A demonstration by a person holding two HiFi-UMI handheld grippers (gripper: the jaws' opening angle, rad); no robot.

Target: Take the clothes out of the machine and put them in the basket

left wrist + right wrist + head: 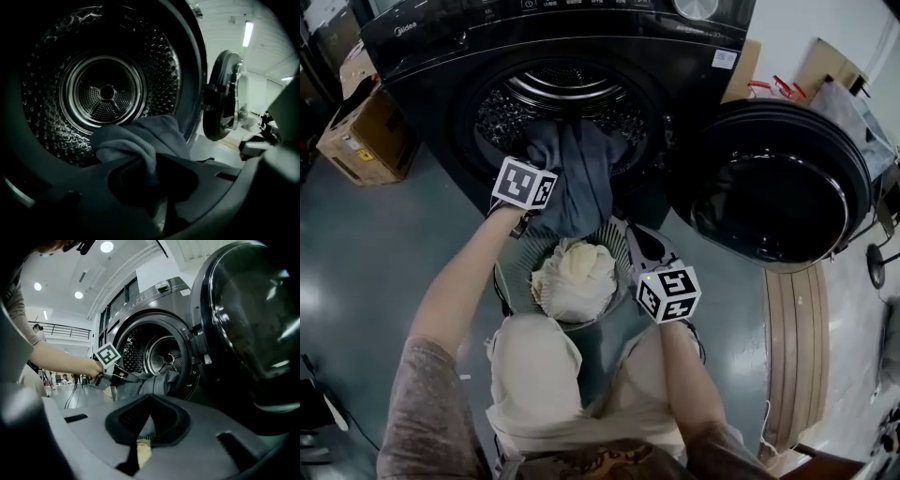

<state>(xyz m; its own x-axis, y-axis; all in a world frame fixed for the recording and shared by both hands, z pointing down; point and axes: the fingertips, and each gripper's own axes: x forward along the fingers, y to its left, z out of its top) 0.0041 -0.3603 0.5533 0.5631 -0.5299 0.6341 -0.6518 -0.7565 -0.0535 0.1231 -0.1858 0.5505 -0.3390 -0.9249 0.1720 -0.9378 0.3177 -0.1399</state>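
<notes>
The left gripper is clamped on a fold of the grey garment, which is pinched between its pads at the lip of the drum. The right gripper is held lower and nearer the person, over the basket. Its tips are pressed together with nothing caught between them; only the basket's contents are glimpsed through the slit behind.

The grey garment is draped out of the machine, half inside the drum and half hanging over the opening towards the basket just below. A cream cloth is already lying in the basket. The door is swung fully open to the right.

The step in hand is judged to be the pull-out: the garment is gripped but not yet freed. For the next move, the cloth would need to be drawn back and down clear of the drum lip, its trailing end kept off the floor, and then released over the basket. No other clothes are seen in the visible part of the drum.

As for writing, a pale logo on the machine's top panel seems to read "Midea", though it is small. A white sticker on the machine's front and the yellow label on a cardboard box are too small to be read.
</notes>
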